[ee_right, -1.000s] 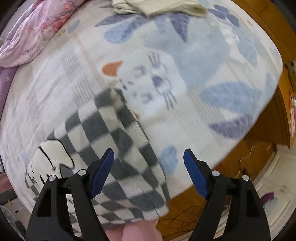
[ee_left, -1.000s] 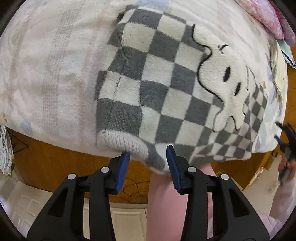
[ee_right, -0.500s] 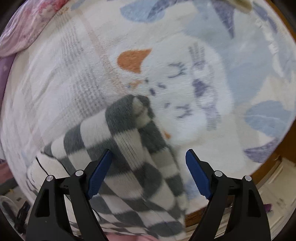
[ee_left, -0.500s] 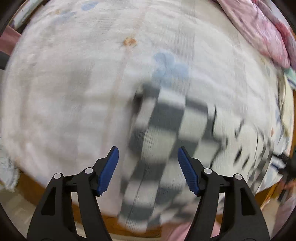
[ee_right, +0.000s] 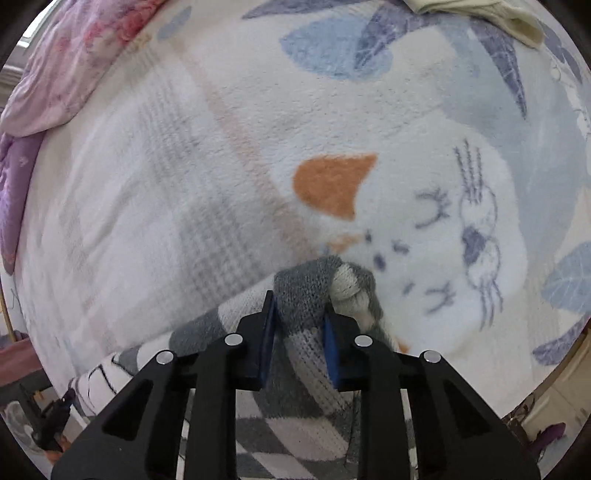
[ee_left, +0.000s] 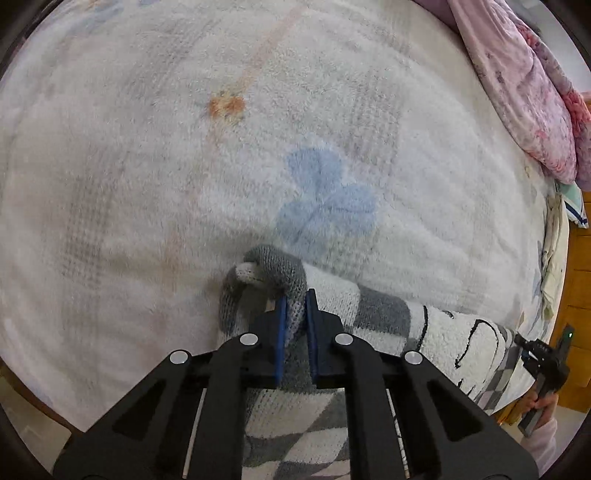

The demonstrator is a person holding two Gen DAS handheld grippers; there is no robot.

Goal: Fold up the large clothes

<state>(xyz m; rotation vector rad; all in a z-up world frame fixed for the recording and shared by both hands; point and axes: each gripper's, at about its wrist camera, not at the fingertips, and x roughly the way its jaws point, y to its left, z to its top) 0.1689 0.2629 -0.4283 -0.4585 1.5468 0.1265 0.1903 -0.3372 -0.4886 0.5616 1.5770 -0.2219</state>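
Checkered knit garment [ee_left: 373, 314], grey and white squares with a ghost figure outlined in black, lies on a bed covered by a plush white blanket [ee_left: 147, 184] printed with blue leaves and a cat face; its near part hangs over the bed's edge toward both cameras. Left gripper [ee_left: 294, 314]: points steeply down onto the bed, jaws closing and nearly together, a bunched grey corner of the garment pinched between the blue pads. Right gripper [ee_right: 298, 317]: likewise pointed steeply down, jaws closing with a thicker fold of grey knit pressed between the pads, a white ribbed roll bulging just to the right of them. In the left wrist view the right gripper also shows small at the far right edge, held in a person's hand [ee_left: 541, 400] with a pale sleeve below. Pink floral bedding [ee_left: 524, 96] lies along the bed's far right side; a cream cloth [ee_right: 480, 14] at the blanket's far edge.
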